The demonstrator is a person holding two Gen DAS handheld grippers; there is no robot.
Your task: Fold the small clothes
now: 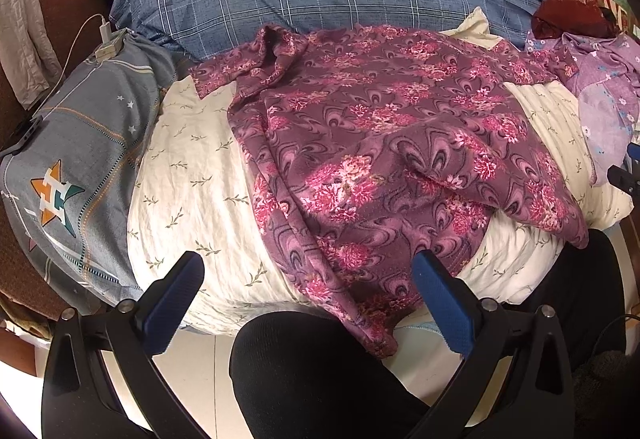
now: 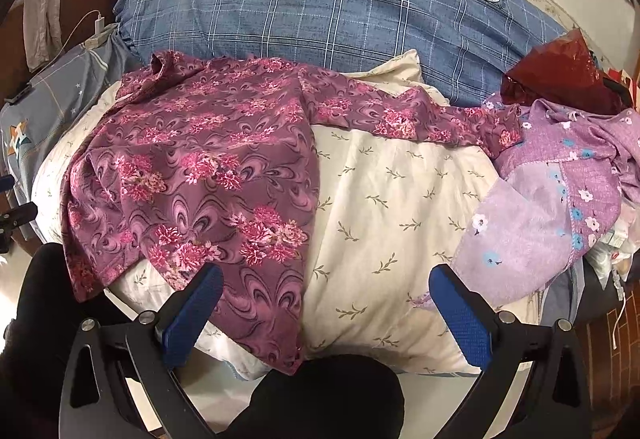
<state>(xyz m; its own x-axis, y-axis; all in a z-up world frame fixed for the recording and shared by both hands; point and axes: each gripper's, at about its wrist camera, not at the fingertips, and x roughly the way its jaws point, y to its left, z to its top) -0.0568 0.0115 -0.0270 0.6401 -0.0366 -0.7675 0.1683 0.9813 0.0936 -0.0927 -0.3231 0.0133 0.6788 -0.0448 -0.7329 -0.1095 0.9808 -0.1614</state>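
A maroon floral shirt [image 1: 380, 143] lies spread on the cream leaf-print bedding [image 1: 192, 175], collar at the far left, hem hanging over the near edge. It also shows in the right wrist view [image 2: 208, 167], with one sleeve [image 2: 420, 119] stretched right. My left gripper [image 1: 308, 271] is open and empty above the shirt's near hem. My right gripper [image 2: 326, 285] is open and empty above the shirt's right edge and the bare cream bedding [image 2: 392, 199].
A lilac flowered garment [image 2: 560, 191] lies crumpled at the right, with a dark red bag [image 2: 560, 75] behind it. A blue checked quilt [image 2: 340, 7] lies at the back. A grey pillow with a star logo [image 1: 80, 159] sits left. The person's black-clad legs [image 1: 320, 379] are below.
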